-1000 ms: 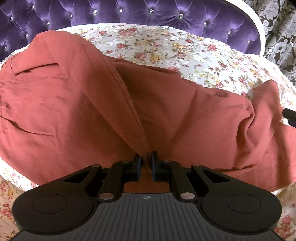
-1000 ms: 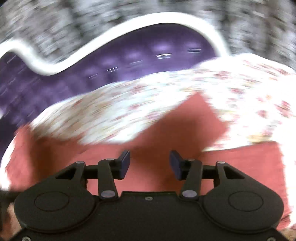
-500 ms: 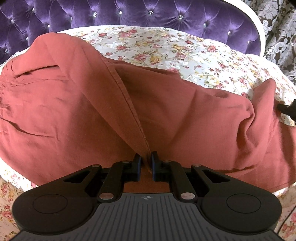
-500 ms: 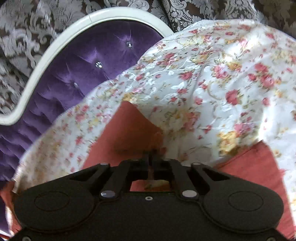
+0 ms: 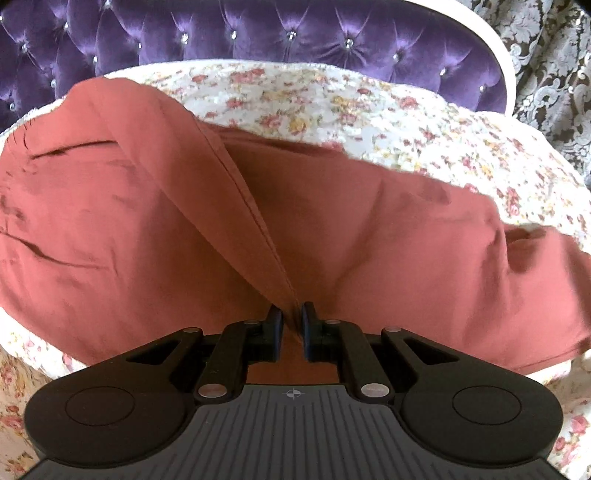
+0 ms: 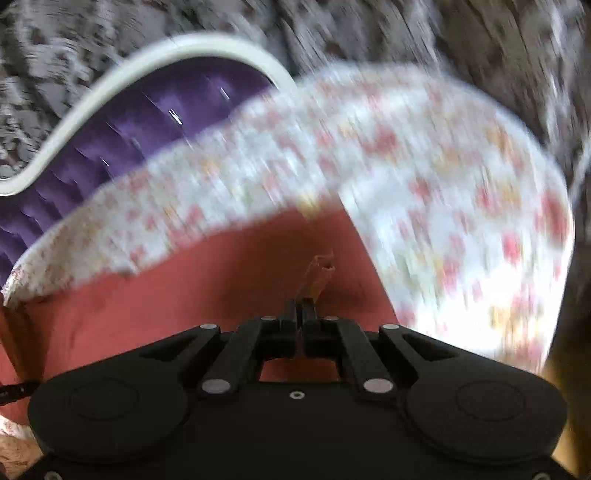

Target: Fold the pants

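Observation:
Rust-red pants [image 5: 147,229] lie spread over a floral bedsheet [image 5: 369,110]. A stitched seam runs diagonally down to my left gripper [image 5: 291,317], which is shut on a fold of the pants at that seam. In the right wrist view the picture is smeared by motion. There my right gripper [image 6: 302,308] is shut on a small pinch of the pants' cloth [image 6: 318,275] that sticks up past its tips, over the wider red fabric [image 6: 184,288].
A purple tufted headboard [image 5: 258,33] with a white frame [image 6: 92,110] stands behind the bed. Patterned grey curtains [image 5: 546,55] hang at the right. The floral sheet [image 6: 443,184] falls away at the bed's right side.
My right gripper shut on the pants' edge, then swung sideways with the cloth, blurring its view. The far right end of the pants has shifted. My left gripper stayed shut in place.

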A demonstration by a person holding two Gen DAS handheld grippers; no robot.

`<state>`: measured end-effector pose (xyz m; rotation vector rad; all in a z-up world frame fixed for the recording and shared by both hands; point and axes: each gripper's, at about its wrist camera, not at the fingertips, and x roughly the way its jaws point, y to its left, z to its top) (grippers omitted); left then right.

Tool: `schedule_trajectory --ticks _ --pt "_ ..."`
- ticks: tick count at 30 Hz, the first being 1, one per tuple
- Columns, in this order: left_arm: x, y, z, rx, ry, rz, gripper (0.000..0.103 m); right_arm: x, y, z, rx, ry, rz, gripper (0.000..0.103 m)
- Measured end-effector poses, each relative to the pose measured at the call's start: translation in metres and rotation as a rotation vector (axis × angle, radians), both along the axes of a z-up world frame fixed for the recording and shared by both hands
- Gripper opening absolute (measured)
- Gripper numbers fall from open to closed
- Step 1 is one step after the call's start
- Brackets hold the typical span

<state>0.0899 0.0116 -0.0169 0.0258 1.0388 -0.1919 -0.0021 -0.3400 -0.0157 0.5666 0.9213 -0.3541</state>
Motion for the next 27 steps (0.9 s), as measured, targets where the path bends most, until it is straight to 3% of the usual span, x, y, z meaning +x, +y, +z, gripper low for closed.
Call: schedule_trajectory --ticks 6,9,11,14,16,21,27 --pt "-0.006 0.005 0.002 -0.031 0.003 0.009 0.011 -0.01 0.002 0.014 -0.066 -0.051 0.002 0.007" --pt "-0.007 0.0 0.0 -0.049 0.017 -0.003 0.011 -0.012 0.0 0.012 -0.085 0.006 0.0 0.006" --pt "-0.01 -0.008 -0.006 -0.013 0.019 -0.014 0.011 -0.01 -0.006 0.002 -0.056 0.069 0.013 0.006" --pt "-0.013 -0.011 -0.007 0.011 0.008 -0.023 0.011 -0.012 -0.01 0.003 -0.031 0.079 0.024 0.007" --pt "-0.011 -0.01 -0.006 0.005 0.017 -0.021 0.011 -0.01 -0.012 0.01 -0.037 0.07 0.029 0.009" --pt "-0.011 -0.009 -0.007 0.009 0.019 -0.02 0.011 0.0 -0.011 0.029 -0.169 0.037 -0.007 0.033" --pt "-0.013 -0.012 -0.007 0.024 0.014 -0.022 0.011 0.036 -0.024 0.026 -0.171 -0.01 0.039 0.034"
